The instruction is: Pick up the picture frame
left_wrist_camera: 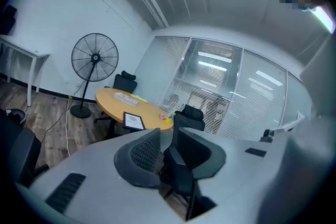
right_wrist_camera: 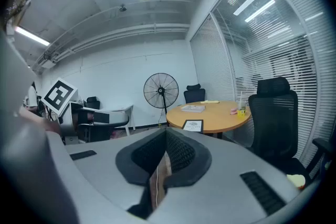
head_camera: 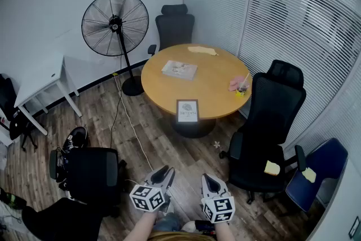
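Observation:
The picture frame (head_camera: 187, 110), dark-edged with a white print, stands upright at the near edge of the round wooden table (head_camera: 214, 82). It also shows far off as the picture frame (left_wrist_camera: 133, 121) in the left gripper view and the picture frame (right_wrist_camera: 192, 125) in the right gripper view. My left gripper (head_camera: 164, 174) is held low in front of me, well short of the table, jaws apart with nothing between them (left_wrist_camera: 167, 141). Beside it, my right gripper (head_camera: 208, 180) has its jaws together and empty (right_wrist_camera: 165, 136).
A black office chair (head_camera: 269, 121) stands right of the table, another (head_camera: 174, 25) behind it, a third (head_camera: 90, 172) at my left. A standing fan (head_camera: 115, 23), its cable across the floor, a white desk (head_camera: 39, 82), a blue chair (head_camera: 316, 172). On the table: a book (head_camera: 180, 69), a cup (head_camera: 241, 89).

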